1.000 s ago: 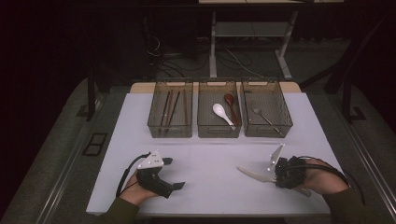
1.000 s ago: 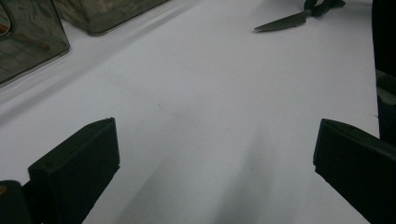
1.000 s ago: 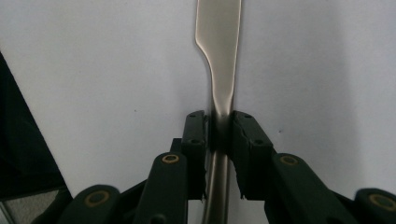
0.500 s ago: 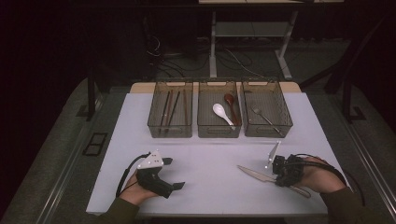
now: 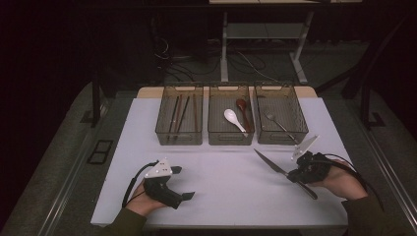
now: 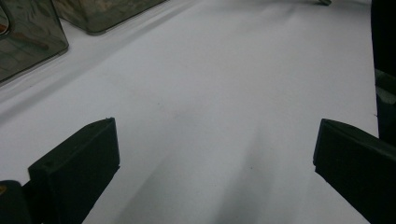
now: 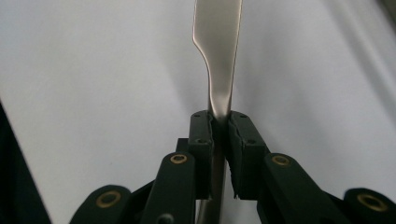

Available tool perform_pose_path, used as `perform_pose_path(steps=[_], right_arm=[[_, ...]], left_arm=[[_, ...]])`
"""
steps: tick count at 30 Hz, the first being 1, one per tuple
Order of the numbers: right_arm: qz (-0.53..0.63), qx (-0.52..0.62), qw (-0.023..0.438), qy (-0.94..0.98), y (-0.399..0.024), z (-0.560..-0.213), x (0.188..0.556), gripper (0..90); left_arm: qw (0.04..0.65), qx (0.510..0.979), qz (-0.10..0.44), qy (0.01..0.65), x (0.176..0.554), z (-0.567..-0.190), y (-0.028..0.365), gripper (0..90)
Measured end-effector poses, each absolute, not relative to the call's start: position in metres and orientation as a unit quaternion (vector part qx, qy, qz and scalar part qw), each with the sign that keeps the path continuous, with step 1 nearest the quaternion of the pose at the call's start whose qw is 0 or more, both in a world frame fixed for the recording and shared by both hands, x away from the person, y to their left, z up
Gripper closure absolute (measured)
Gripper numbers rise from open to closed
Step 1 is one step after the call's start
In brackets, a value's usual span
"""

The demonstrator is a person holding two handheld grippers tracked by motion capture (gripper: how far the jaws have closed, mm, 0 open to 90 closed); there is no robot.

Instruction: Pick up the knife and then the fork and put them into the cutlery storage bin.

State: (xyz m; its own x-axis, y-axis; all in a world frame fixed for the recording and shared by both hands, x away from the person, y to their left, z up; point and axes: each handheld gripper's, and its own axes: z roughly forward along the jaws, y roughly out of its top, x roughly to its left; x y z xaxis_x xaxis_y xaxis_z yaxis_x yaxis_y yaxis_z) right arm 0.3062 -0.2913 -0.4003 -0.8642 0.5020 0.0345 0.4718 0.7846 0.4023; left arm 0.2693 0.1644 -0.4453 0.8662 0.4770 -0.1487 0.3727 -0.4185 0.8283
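The right gripper (image 5: 297, 175) jaws had just closed on the knife (image 5: 275, 166), lifting it off the table (image 5: 221, 196) at 4 o'clock; binning could follow. The left gripper (image 5: 179, 183) jaws stood open, empty.

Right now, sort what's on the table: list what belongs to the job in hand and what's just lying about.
In the job:
- knife, clamped in the right gripper
- right-hand bin, nearest it, holding a fork

Lying about:
- left gripper, jaws open, idle on the table
- middle bin with white spoon and brown spoon
- left bin with chopsticks
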Motion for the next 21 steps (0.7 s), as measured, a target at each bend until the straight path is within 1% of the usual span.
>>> perform_pose_path(steps=[5, 15, 19, 21], right_arm=[[0.253, 0.296, 0.054, 0.919, -0.303, -0.396, 0.311, 80.2], [0.335, 0.334, 0.08, 0.878, -0.323, -0.391, 0.319, 80.3], [0.359, 0.347, 0.103, 0.861, -0.329, -0.385, 0.321, 80.4], [0.373, 0.354, 0.102, 0.852, -0.334, -0.381, 0.324, 80.4]], left_arm=[[0.476, 0.841, 0.055, 0.251, 0.269, -0.445, 0.164, 0.0], [0.476, 0.841, 0.054, 0.251, 0.269, -0.446, 0.164, 0.0], [0.476, 0.841, 0.053, 0.251, 0.269, -0.446, 0.164, 0.0], [0.475, 0.841, 0.053, 0.252, 0.269, -0.446, 0.164, 0.0]])
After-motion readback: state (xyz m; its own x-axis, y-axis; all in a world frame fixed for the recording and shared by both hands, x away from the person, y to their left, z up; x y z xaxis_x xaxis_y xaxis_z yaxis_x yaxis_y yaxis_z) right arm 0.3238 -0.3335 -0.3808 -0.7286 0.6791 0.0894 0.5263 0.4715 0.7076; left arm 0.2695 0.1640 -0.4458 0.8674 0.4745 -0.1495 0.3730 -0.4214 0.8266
